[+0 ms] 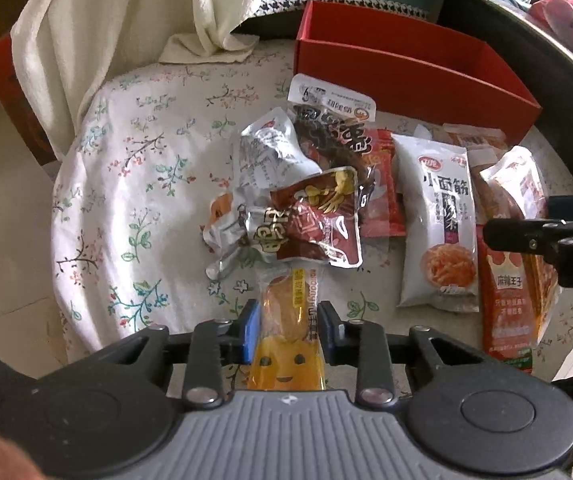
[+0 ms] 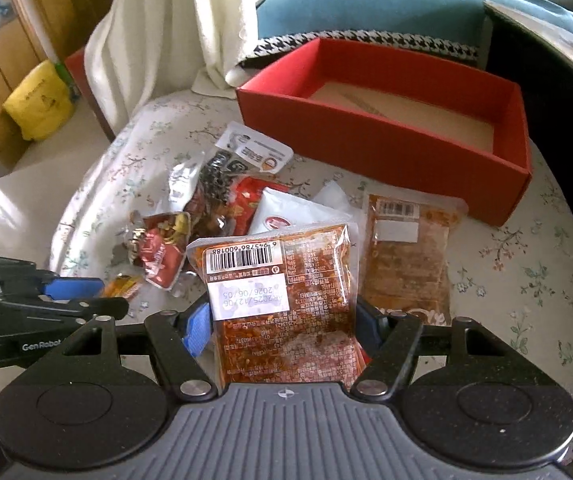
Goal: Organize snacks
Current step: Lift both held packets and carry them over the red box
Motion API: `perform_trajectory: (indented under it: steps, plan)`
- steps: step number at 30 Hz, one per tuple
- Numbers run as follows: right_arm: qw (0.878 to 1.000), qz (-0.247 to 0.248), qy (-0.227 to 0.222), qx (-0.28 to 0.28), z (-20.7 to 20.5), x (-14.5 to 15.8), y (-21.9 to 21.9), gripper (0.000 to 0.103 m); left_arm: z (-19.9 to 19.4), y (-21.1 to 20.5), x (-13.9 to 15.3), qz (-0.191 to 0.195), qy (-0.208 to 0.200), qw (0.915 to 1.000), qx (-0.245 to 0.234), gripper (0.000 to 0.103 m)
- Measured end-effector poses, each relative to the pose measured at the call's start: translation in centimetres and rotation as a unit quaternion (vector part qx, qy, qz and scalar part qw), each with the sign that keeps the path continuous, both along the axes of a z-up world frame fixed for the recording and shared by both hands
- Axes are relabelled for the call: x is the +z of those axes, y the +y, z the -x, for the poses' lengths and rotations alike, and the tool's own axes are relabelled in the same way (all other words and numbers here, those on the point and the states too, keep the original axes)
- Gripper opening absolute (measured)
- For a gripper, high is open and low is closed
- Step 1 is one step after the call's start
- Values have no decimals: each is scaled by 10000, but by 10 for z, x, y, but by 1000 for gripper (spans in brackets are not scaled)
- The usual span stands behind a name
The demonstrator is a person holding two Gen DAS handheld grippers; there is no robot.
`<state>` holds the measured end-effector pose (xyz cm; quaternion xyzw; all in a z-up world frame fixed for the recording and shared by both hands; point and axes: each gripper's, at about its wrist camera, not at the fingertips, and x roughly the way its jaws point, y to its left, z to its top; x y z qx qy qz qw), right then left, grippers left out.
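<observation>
My left gripper (image 1: 288, 330) is shut on a yellow snack pack with a smiling face (image 1: 286, 344), held low over the table. My right gripper (image 2: 282, 322) is shut on a clear pack of red spicy snack with a barcode label (image 2: 278, 304). A pile of loose snack packs (image 1: 318, 196) lies in the middle of the floral tablecloth (image 1: 134, 184). A white noodle-snack pack (image 1: 442, 216) lies to its right. An open red box (image 2: 386, 120) stands at the back, its floor bare. The right gripper shows at the right edge of the left wrist view (image 1: 542, 236).
A second brown snack pack (image 2: 406, 256) lies in front of the red box. A cream cloth (image 2: 158, 24) hangs over a chair at the back left. A teal cushion (image 2: 386, 4) sits behind the box. The left gripper shows in the right wrist view (image 2: 70, 296).
</observation>
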<state>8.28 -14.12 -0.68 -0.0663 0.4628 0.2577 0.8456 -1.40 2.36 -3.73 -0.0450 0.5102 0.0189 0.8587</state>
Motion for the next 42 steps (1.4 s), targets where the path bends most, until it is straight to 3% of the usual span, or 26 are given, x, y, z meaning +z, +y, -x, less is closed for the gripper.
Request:
perform_trajectory:
  steps: [12,19,23,26,27,29,31,33,38,42]
  plan:
    - [10000,12,62,-57,-1,1,1,75,6,-13,23,218,-167,9992,-301,23]
    - [9998,123,150,5,1,-6,5,75,2,-35,-11,-488,280,9961,-679,25]
    - [9998,98,165,-8,0,-6,3,76,1,-33,-22,-611,315,9953,-679,47]
    - [9998,97,194,-21,0,-7,3,76,1,-27,-27,-748,364,9953,-486,83]
    - [9997,104,201,-19,0,-7,3,76,0,-23,-30,-703,398,9959,-407,88]
    - [9997,116,204,-3,0,-7,4,76,-1,-18,-31,-499,413,9973,-339,84]
    - [9997,120,200,7,0,-7,5,76,1,-21,-28,-495,342,9971,-463,70]
    - [9998,112,192,-5,0,-6,4,76,5,-29,-22,-467,271,9963,-666,32]
    - [9999,41,119,-70,0,0,3,76,8,-36,-14,-425,323,9963,-675,23]
    - [9999,-32,45,-139,-2,5,3,76,8,-33,5,-227,33,9982,-557,23]
